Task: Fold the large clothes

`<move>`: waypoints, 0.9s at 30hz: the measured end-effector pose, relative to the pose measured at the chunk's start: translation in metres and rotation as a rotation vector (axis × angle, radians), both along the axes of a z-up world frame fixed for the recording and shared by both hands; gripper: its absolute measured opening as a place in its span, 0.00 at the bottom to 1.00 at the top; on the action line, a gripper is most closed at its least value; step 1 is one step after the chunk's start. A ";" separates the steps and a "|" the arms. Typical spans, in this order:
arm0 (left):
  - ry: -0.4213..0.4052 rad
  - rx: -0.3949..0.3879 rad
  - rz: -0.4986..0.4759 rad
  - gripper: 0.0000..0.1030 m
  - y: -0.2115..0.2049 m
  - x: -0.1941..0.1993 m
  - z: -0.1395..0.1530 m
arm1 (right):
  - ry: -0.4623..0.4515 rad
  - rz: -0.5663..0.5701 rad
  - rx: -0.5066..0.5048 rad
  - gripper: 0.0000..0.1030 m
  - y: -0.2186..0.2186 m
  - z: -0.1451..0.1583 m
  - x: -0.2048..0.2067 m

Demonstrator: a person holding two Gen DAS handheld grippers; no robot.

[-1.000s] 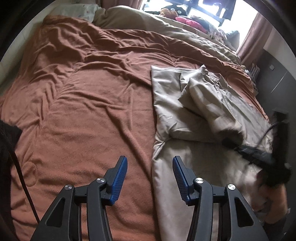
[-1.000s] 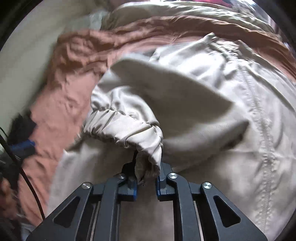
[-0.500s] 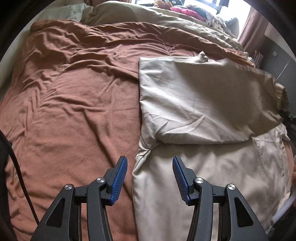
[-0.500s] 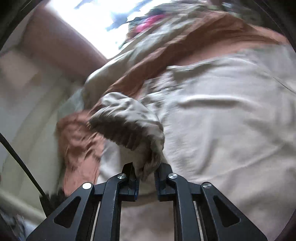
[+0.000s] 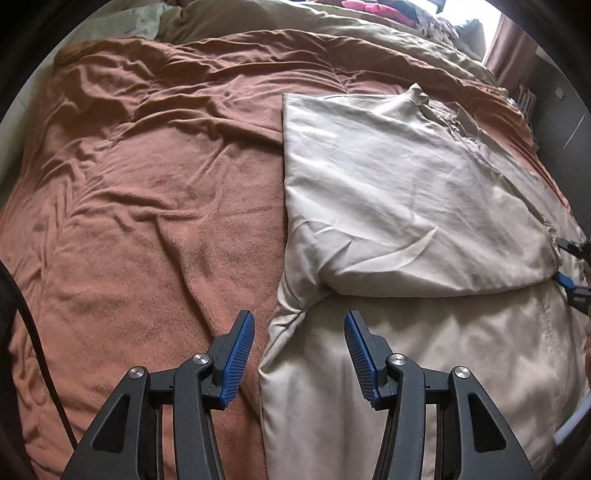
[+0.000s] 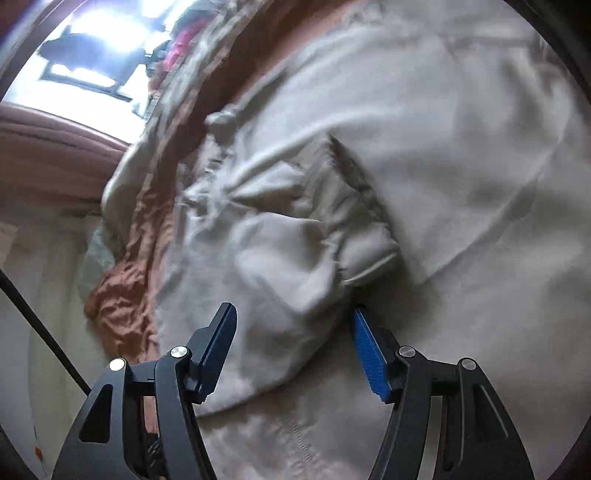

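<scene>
Left tool (image 5: 299, 354) hangs half open and empty over the jacket's (image 5: 406, 369) left edge on the bed (image 5: 147, 221), the sleeve (image 5: 406, 206) now folded flat across it, right tool (image 6: 291, 347) opening, cuff (image 6: 332, 243) loose between the pads; next fold pending; no writing legible.

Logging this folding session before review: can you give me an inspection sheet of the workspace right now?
Surface: bed under a rumpled rust-brown blanket.
Job's things: large beige fabric garment, its sleeve folded across the body.
Clutter: pink and dark clothes heaped at the far edge.
Grippers: left gripper open, empty, over the garment's edge; right gripper opening, gathered cuff between its jaws.
Cables: black cable at left.
Surroundings: bright window, brown curtain.
</scene>
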State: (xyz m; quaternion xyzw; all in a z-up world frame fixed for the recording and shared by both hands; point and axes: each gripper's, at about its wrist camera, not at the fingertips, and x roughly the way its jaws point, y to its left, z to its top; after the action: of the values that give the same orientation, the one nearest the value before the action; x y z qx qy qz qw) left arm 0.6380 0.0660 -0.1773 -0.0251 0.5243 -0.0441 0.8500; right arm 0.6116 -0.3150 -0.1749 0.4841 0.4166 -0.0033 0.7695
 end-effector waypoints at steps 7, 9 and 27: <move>0.018 -0.031 0.017 0.29 0.003 0.014 -0.017 | -0.013 -0.045 -0.014 0.12 -0.022 0.000 0.012; 0.015 -0.016 0.010 0.27 -0.001 0.017 -0.020 | -0.033 -0.053 -0.007 0.08 -0.028 0.007 0.008; -0.076 0.002 0.035 0.23 -0.004 0.005 0.028 | 0.005 -0.073 0.024 0.38 -0.031 0.011 -0.034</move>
State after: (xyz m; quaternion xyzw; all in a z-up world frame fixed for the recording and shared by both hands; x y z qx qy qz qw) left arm 0.6435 0.0615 -0.1489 -0.0316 0.4910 -0.0294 0.8701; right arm 0.5774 -0.3458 -0.1638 0.5082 0.4007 -0.0275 0.7619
